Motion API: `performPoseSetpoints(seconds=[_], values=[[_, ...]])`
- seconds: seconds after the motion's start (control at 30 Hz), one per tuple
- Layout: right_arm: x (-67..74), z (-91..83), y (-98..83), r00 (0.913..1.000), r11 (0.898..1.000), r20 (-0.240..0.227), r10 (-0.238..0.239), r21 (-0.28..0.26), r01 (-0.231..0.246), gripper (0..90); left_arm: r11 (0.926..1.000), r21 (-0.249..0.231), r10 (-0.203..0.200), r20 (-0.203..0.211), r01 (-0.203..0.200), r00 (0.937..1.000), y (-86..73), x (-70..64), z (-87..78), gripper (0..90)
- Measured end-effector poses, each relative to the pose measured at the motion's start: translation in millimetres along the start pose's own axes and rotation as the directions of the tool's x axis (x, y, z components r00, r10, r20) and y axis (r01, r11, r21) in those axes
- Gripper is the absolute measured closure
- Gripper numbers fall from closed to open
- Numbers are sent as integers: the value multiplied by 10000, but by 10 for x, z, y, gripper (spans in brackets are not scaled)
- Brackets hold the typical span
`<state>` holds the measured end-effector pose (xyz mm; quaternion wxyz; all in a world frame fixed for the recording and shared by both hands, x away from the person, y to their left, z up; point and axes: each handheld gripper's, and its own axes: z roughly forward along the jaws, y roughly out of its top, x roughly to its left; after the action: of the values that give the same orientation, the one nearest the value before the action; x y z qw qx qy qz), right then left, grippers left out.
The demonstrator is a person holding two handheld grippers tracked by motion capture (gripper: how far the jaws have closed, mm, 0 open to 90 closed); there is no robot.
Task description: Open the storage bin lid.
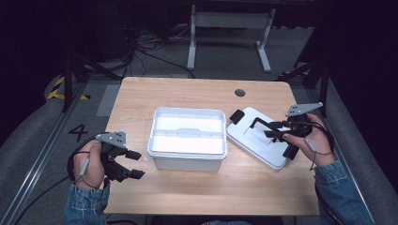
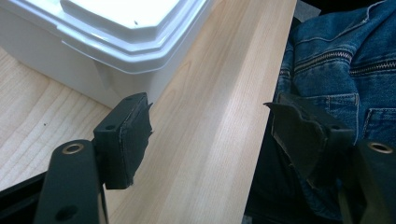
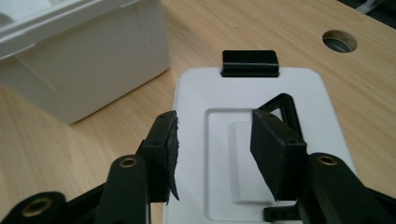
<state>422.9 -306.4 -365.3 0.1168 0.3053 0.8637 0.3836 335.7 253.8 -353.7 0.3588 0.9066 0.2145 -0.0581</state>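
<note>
An open white plastic box (image 1: 187, 138) stands in the middle of the wooden table (image 1: 141, 93). Its white lid (image 1: 256, 140) lies flat to the right, with a black clip (image 1: 237, 116) at its far end and a black handle (image 3: 285, 105) folded down. My right gripper (image 1: 268, 130) hovers just above the lid, open, nothing between its pads (image 3: 212, 140). My left gripper (image 1: 137, 164) rests near the box's front left corner, open and empty (image 2: 212, 126); the box wall (image 2: 93, 56) is just beyond its left pad.
A round cable hole (image 1: 240, 93) sits in the table behind the lid. The table's near edge and a denim jacket (image 2: 336, 60) lie close to the left gripper. A white desk frame (image 1: 230, 28) stands on the floor beyond the table.
</note>
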Motion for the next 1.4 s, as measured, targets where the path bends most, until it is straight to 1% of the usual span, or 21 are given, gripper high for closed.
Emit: performPoseSetpoints(seconds=[0.03, 0.07, 0.1, 0.2, 0.33, 0.37, 0.43, 0.47, 0.53, 0.73, 0.83, 0.87, 0.93, 1.0, 1.1, 1.17, 1.23, 1.3, 1.33, 1.4], values=[[56, -17, -7, 10000, 10000, -44, -19, 6, 19, 527, 10000, 0, 0, 0, 0, 10000, 0, 0, 0, 288], [56, -17, -7, 10000, 10000, -44, -19, 6, 19, 527, 10000, 5, 1, 14, -1, 10000, 2, 1, 9, 288], [137, -43, -19, 9998, 10000, -195, -9, -6, 9, 527, 10000, 54, -28, 58, 28, 10000, 2, -3, 15, 288], [235, -62, -39, 9993, 10000, -382, -44, -21, 43, 527, 10000, 30, -21, 20, 21, 10000, 1, -7, 7, 288], [377, -38, -82, 9975, 9999, -705, -102, -12, 102, 524, 10000, 31, -47, 26, 47, 10000, -4, -10, 2, 288], [416, -21, -99, 9969, 10000, -782, -85, -23, 83, 524, 10000, 1, 3, 40, -3, 10000, 4, -4, 0, 288], [441, -8, -107, 9968, 9999, -790, -116, 33, 119, 524, 10000, -26, 15, 29, -15, 10000, 9, -6, -1, 288], [480, 9, -114, 9960, 9995, -866, -209, 219, 229, 524, 10000, -20, 54, 38, -54, 10000, 13, -5, -2, 288], [539, 17, -124, 9950, 9995, -971, -233, 197, 254, 524, 10000, -1, 73, 53, -73, 10000, 18, -1, 1, 287], [709, 72, -154, 9911, 9975, -1179, -614, 276, 651, 531, 10000, 11, 74, 58, -74, 10000, 18, 5, 0, 286], [778, 152, -187, 9889, 9962, -1334, -658, 484, 728, 536, 10000, -63, 72, 55, -71, 10000, 14, 6, -3, 286], [803, 212, -217, 9870, 9947, -1455, -684, 659, 786, 540, 9999, -74, 71, 44, -70, 10000, 14, 7, -5, 286], [826, 280, -255, 9854, 9936, -1552, -696, 774, 824, 541, 9999, -77, 78, 19, -78, 10000, 14, 9, -10, 286], [853, 359, -304, 9847, 9906, -1584, -720, 1036, 891, 541, 9999, -63, 85, 57, -84, 9999, 19, 13, -7, 286], [900, 442, -374, 9824, 9875, -1639, -897, 1139, 1092, 546, 9999, -45, 121, 84, -121, 9999, 30, 22, 3, 286], [930, 485, -419, 9807, 9872, -1744, -888, 1153, 1099, 549, 9999, 17, 103, 166, -103, 9998, 39, 29, 10, 286], [972, 542, -475, 9801, 9866, -1749, -936, 1156, 1149, 550, 9999, 68, 130, 205, -131, 9997, 49, 38, 29, 282], [1014, 599, -524, 9773, 9857, -1905, -923, 1212, 1167, 547, 9999, 62, 135, 210, -136, 9997, 57, 41, 35, 282], [1014, 599, -524, 9773, 9857, -1905, -923, 1212, 1167, 547, 9999, 62, 135, 210, -136, 9997, 57, 41, 35, 282], [1046, 646, -548, 9730, 9831, -2116, -921, 1361, 1226, 539, 9999, 50, 142, 207, -143, 9997, 61, 43, 34, 282]])
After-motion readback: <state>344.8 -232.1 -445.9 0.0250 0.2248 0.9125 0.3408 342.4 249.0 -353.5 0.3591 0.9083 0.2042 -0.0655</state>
